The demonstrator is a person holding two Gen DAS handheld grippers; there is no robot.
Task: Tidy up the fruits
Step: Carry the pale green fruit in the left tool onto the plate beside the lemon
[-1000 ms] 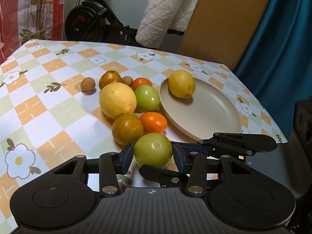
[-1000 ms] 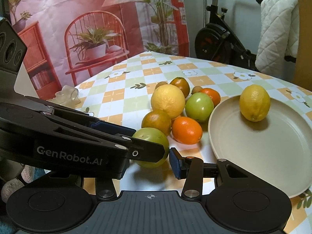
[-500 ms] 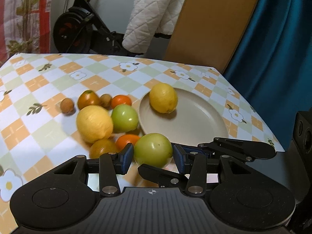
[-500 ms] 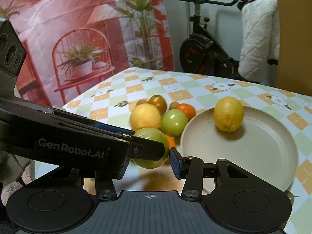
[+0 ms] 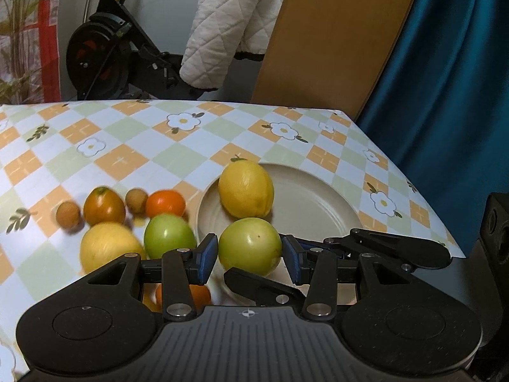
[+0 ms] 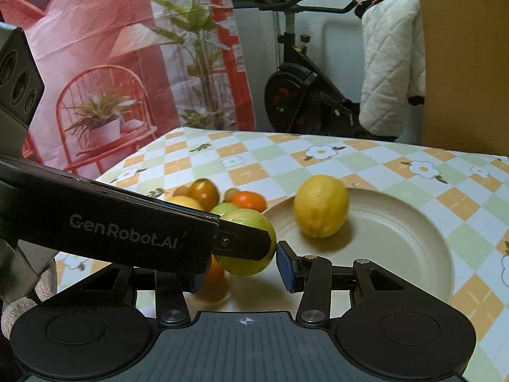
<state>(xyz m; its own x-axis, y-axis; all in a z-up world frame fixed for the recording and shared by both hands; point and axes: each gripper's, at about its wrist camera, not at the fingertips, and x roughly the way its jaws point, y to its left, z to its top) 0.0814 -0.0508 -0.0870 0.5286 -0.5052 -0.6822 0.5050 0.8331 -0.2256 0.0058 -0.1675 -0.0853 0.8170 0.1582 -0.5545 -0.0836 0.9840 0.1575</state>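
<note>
A green fruit (image 5: 250, 245) is held between the pads of the left gripper (image 5: 250, 256), closed on it, raised over the near rim of the plate (image 5: 321, 210). The right gripper (image 6: 241, 267) is seen with its jaws parted and nothing between them, low beside the left. One lemon (image 5: 246, 189) is already on the plate. Left on the table (image 5: 152, 146) are a second green fruit (image 5: 168, 235), a large yellow fruit (image 5: 106, 246), oranges and small brown fruits; most of the task is judged outstanding.

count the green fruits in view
2. One green fruit is held between the left gripper's jaws, near the plate's front edge. The other sits on the table left of the plate, among the pile. Others may hide behind the grippers.
</note>
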